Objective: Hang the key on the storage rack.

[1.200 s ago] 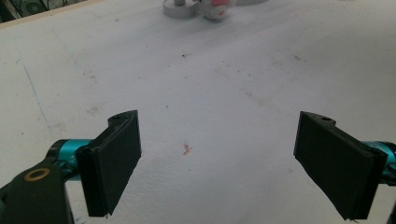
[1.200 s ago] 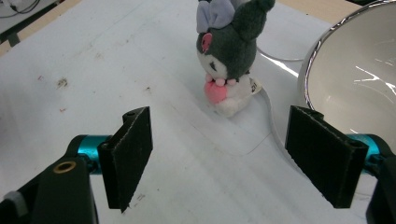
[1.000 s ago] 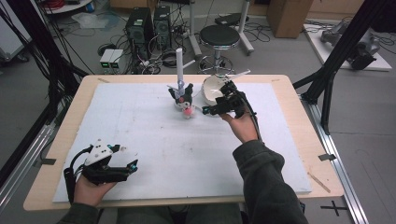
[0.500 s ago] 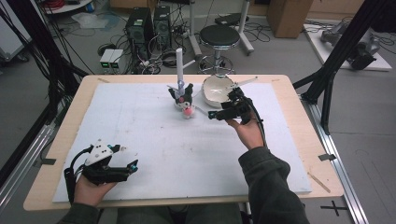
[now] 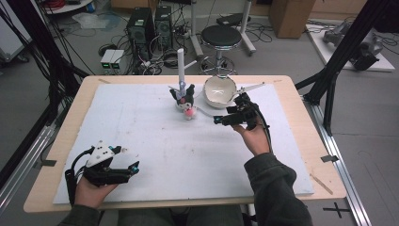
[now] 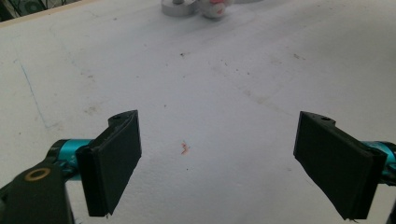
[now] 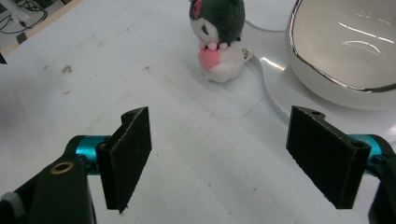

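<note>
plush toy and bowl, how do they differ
The plush toy is dark and white with a pink patch, soft and matte; the bowl is plain white and glossy. The toy stands upright and is smaller; the bowl is wide, open and empty. Both sit on the white mat.

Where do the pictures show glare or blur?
Right gripper view: bright streaks of glare inside the bowl, and the plush is sharp. Left gripper view: the plush at the top edge is blurred. High view: soft, even light.
</note>
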### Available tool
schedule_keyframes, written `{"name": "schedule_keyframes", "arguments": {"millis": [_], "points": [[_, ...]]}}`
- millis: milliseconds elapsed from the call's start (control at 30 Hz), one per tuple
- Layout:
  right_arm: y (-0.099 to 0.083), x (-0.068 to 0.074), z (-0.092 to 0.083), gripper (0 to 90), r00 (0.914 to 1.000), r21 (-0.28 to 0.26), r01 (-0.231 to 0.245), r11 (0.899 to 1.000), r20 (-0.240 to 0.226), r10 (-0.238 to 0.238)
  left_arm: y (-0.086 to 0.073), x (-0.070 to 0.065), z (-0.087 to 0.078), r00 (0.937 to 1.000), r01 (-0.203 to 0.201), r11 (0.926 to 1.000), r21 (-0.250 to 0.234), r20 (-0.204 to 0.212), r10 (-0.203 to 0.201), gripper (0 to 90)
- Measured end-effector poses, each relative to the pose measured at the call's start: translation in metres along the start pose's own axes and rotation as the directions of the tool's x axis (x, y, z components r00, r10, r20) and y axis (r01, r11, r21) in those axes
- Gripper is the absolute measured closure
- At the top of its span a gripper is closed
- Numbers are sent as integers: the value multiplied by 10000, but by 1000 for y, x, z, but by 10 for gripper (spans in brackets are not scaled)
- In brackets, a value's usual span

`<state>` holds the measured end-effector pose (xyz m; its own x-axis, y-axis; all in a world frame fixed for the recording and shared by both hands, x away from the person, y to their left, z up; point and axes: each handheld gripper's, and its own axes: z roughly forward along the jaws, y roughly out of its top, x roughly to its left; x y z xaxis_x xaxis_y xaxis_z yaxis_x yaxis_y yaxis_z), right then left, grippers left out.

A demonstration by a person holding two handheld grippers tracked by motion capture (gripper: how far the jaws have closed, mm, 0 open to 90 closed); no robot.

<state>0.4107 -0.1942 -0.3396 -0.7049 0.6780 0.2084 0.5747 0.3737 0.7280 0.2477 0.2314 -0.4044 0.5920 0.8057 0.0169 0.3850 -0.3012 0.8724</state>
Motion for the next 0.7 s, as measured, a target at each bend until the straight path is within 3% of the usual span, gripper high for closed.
{"name": "schedule_keyframes", "arguments": {"millis": [700], "points": [[-16,-3,-5,214,9999,-8,-130,9999,45,130,0,0,1,10000,2,10000,2,-2,-2,154]]}}
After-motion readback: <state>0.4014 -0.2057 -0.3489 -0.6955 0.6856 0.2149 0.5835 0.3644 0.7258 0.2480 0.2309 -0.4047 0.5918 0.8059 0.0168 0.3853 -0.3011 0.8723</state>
